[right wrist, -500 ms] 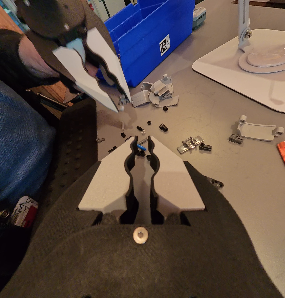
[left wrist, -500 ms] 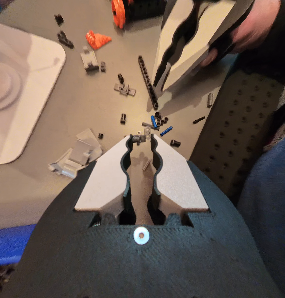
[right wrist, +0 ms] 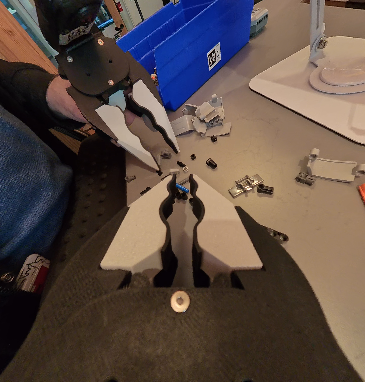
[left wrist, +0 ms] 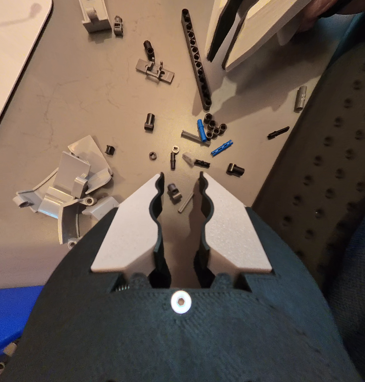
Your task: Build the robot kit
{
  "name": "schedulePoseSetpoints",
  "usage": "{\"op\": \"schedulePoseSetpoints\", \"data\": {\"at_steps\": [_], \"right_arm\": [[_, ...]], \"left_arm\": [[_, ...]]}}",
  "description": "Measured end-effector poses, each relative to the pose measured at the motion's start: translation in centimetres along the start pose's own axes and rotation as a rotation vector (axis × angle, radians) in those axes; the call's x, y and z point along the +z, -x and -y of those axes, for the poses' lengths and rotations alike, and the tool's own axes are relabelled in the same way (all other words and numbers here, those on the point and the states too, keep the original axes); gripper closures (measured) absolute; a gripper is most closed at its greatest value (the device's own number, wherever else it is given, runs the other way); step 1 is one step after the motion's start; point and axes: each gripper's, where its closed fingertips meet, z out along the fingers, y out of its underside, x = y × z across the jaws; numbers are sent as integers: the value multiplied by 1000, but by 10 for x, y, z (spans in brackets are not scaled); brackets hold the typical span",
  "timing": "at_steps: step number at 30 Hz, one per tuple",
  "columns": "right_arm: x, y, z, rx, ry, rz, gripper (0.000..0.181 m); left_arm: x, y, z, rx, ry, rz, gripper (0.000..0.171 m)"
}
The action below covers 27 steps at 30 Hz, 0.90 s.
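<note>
Comparing with half a second back: the left claw (left wrist: 180,175) has been opened wider and brought low over the table (left wrist: 74,103). Nothing is gripped by it now. The small dark grey connector (left wrist: 174,191), pinched at the tips before, is now seen lying on the table between the two fingers, apart from both. A thin grey axle (left wrist: 185,202) lies just beside it, close to the right-hand finger.

In the right wrist view the same is confirmed: the left claw's tips are spread, down near the table surface, with the connector lying loose between them.

The right claw (right wrist: 181,177) is also held open and empty, raised above the table as before. A blue pin (right wrist: 181,187) and a few black bushes (right wrist: 181,196) are only seen through its gap, lying on the table, not clamped.

All of this sits near the table edge bordered by the black perforated pad (left wrist: 322,165). Just ahead of the left claw's tips a light grey piece (left wrist: 187,158) with a black pin (left wrist: 202,164) is lying. A pile of grey panels (left wrist: 70,196) lies to the left of that claw. The long black beam (left wrist: 196,60) is further in, and the blue bin (right wrist: 187,62) stands towards the far edge.
</note>
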Motion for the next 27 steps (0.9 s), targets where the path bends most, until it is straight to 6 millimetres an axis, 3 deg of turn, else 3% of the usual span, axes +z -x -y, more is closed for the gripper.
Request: {"op": "schedulePoseSetpoints", "data": {"at_steps": [4, 8, 12, 14, 17, 20, 24, 27], "right_arm": [[-1, -1, 1, 10, -10, 1, 171], [-1, -1, 1, 15, -7, 2, 171], [1, -2, -1, 22, 6, 5, 171], [2, -2, -2, 28, 15, 8, 172], [3, -2, -3, 36, 30, 12, 172], [5, -2, -6, 43, 48, 17, 173], [6, -3, -7, 53, 61, 18, 174], [7, -4, -8, 58, 66, 13, 174]], "left_arm": [[-9, 1, 1, -1, -32, 4, 134], [-37, -4, 13, 56, -118, -13, 136], [-84, -16, 31, 111, -241, -80, 140], [-115, -9, 37, 168, -294, -55, 141], [-166, 30, 31, 184, -309, 44, 141], [-197, 94, -8, 129, -189, 199, 141], [-205, 144, -66, 69, 19, 265, 143], [-193, 155, -88, 36, 77, 229, 143]]}}
